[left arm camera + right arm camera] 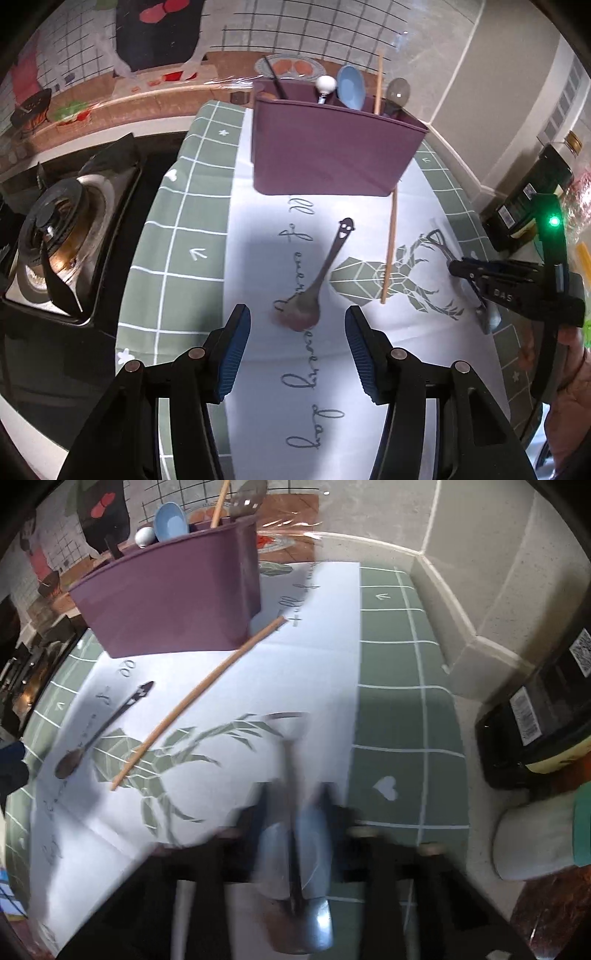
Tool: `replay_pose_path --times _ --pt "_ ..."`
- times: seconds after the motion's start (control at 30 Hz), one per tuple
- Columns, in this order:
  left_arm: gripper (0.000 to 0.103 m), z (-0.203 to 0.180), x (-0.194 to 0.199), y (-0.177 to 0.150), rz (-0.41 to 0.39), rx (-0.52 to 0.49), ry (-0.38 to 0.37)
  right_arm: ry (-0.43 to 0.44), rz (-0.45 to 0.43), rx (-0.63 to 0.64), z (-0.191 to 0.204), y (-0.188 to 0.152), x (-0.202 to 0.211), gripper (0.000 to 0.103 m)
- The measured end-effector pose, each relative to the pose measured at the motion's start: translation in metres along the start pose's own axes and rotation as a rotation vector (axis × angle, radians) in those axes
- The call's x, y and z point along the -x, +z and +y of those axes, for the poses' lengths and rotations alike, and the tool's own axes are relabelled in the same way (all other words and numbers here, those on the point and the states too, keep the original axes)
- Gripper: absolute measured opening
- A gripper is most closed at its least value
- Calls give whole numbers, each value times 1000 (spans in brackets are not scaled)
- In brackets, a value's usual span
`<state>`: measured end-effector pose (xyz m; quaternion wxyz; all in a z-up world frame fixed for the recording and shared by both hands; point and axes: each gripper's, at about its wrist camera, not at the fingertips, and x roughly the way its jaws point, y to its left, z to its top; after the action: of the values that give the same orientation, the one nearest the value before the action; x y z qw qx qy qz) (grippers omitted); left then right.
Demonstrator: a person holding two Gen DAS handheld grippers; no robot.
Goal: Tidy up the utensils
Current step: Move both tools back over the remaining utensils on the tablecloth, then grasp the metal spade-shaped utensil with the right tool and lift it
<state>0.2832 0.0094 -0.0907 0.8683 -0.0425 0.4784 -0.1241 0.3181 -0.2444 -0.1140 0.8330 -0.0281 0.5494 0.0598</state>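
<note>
While a gas stove point(66, 236) sits at the far left beside the counter point(177, 229), the left gripper point(295, 350) hovers with fingers point(232, 354) half apart and empty, just short of a dark smiley-handled spoon point(314, 280) lying on the printed cloth point(258, 229). Behind it stands a purple utensil holder point(328, 147) with a blue spoon point(351, 86) inside. A wooden chopstick point(389, 243) lies right of the dark spoon. Farther right, the right gripper point(456, 267) has its fingers clamped on the handle of a metal spoon point(314, 919) lying on the cloth
</note>
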Motion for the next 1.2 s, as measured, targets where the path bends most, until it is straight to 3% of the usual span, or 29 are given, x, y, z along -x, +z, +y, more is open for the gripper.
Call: replay_pose_path --times 0.43,0.6,0.77,0.83,0.97,1.13,1.2 --pt "54 -2 -8 -6 37 -2 -10 351 39 67 77 2 22 7" --pt "54 -11 -10 -9 53 -37 -25 349 38 64 80 -1 25 7" --pt "54 -24 -14 -11 59 -93 -49 340 21 -2 55 -1 34 7" --pt "54 -26 -16 -11 56 -104 -47 299 14 -19 46 0 35 7" --pt "54 -23 -22 -12 46 -123 -6 202 21 -33 30 -2 31 7" --pt "52 -17 -33 -11 57 -141 35 187 35 -43 20 -10 25 9" --pt "46 -16 -40 -11 66 -139 50 189 38 -39 20 -11 25 9"
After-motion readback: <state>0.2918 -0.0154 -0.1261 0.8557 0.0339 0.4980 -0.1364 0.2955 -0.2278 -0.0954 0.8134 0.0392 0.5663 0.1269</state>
